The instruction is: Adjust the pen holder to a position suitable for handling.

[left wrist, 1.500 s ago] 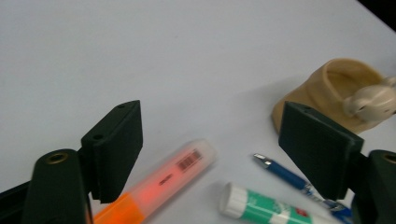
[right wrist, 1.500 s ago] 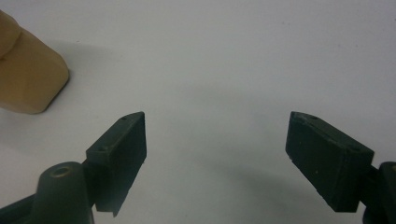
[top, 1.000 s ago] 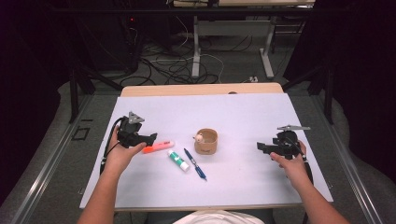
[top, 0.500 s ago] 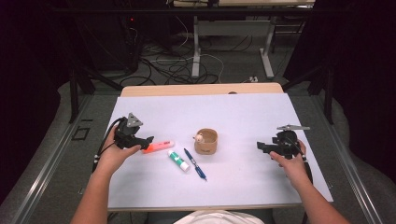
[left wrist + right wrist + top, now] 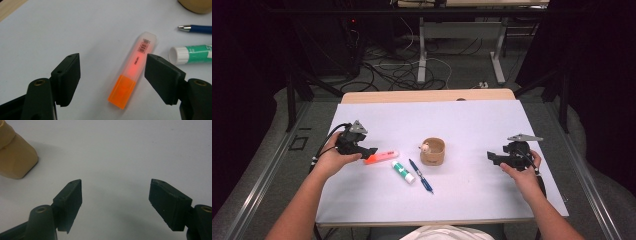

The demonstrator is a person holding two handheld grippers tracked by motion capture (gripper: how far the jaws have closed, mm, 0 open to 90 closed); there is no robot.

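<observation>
A: Orange highlighter point(image 5: 132, 74) first: where do we have it?

B: We see it flat on the white table point(image 5: 452, 120), left of centre, just right of the left gripper point(image 5: 371, 150). In the left gripper view it lies between the two black jaws, slanted, its orange end nearer us and its clear cap farther off.

A: Do we grip it?

B: No. The jaws have just been closing, yet they stand apart, with bare table between the left jaw and the barrel; the right jaw sits close beside the barrel, and we cannot tell whether it touches.

A: What lies around it?

B: To its right we see a glue stick point(image 5: 403, 171) with a white cap and green label, then a blue pen point(image 5: 420, 175), both flat. Farther right stands a small tan cup point(image 5: 433, 151).

A: And our other hand?

B: The right gripper point(image 5: 490, 157) is at the table's right side, well apart from the cup. Its jaws have also just been closing, but they are spread wide with bare table between them.
</observation>
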